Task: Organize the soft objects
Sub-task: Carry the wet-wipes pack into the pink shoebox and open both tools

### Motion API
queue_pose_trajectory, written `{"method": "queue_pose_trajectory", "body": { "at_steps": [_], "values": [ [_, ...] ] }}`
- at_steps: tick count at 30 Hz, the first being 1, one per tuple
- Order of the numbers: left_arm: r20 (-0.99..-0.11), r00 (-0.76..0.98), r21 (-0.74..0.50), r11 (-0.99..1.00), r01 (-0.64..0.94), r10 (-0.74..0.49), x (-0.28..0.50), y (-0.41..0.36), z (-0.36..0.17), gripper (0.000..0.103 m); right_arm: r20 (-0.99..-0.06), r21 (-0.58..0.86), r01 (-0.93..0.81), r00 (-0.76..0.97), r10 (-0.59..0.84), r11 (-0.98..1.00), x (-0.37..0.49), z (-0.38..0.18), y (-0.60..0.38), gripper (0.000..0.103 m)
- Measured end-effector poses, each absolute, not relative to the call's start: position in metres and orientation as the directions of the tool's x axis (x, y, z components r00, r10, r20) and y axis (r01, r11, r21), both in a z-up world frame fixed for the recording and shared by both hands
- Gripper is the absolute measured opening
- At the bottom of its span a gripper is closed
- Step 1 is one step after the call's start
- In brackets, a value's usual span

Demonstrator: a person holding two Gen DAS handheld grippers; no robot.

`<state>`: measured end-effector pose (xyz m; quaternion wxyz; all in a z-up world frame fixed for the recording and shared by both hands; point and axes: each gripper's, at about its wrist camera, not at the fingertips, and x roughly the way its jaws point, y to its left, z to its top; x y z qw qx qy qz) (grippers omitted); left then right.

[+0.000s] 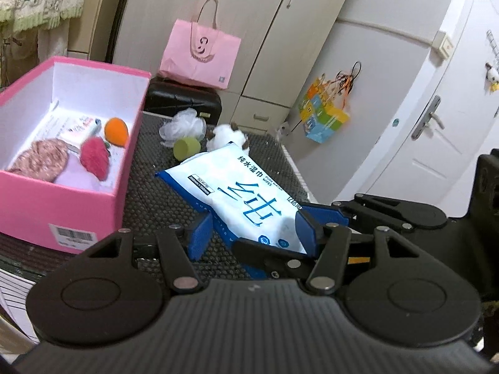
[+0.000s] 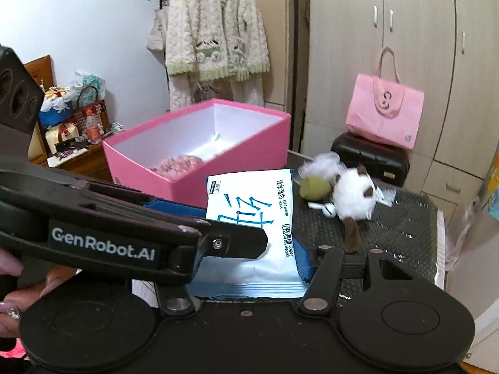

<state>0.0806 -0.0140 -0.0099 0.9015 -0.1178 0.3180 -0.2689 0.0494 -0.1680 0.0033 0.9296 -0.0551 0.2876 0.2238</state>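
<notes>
A white and blue pack of wet wipes point(image 1: 237, 187) lies on the dark mat, also in the right wrist view point(image 2: 249, 212). My left gripper point(image 1: 252, 233) has its blue fingers on either side of the pack's near end, touching it. My right gripper point(image 2: 249, 249) also straddles the pack, and the left gripper's arm point(image 2: 124, 230) crosses in front of it. The pink box point(image 1: 62, 205) at the left holds a pink knitted piece point(image 1: 40, 159), a red fluffy toy point(image 1: 95, 159) and an orange sponge point(image 1: 116, 131).
Behind the pack lie a green sponge point(image 1: 186, 148), a white mesh puff point(image 1: 184, 124) and a white plush cat point(image 2: 354, 198). A black case point(image 1: 184, 99) with a pink tote bag point(image 1: 199, 53) stands at the far edge. The mat's right edge point(image 1: 296, 168) is close.
</notes>
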Motion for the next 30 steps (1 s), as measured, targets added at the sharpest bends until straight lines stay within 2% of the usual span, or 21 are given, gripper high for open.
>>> {"method": "queue_pose_trajectory", "body": {
  "at_steps": [7,14,22,30],
  "values": [
    [-0.446,0.716,-0.371,0.839,0.398,-0.537,0.077,0.027,0.02,0.058,-0.486,-0.012,-0.502,0.759,0.433,0.865,0.057,0.029,-0.134,0.063],
    [-0.401,0.775,-0.375,0.859,0.349,-0.489,0.102,0.065,0.037,0.058,-0.439,0.036,-0.551,0.741,0.508,0.834,0.097,0.043,-0.103,0.063],
    [-0.451,0.767,-0.415,0.868,0.272,-0.457,0.172,0.101,0.035,0.058,-0.452,0.107,-0.58,0.696,0.559,0.808,0.167,0.035,-0.071,0.063],
    [-0.553,0.697,-0.498,0.852,0.162,-0.456,0.248,0.124,0.0,0.057,-0.533,0.168,-0.579,0.627,0.568,0.798,0.233,0.009,-0.05,0.063]
  ]
}}
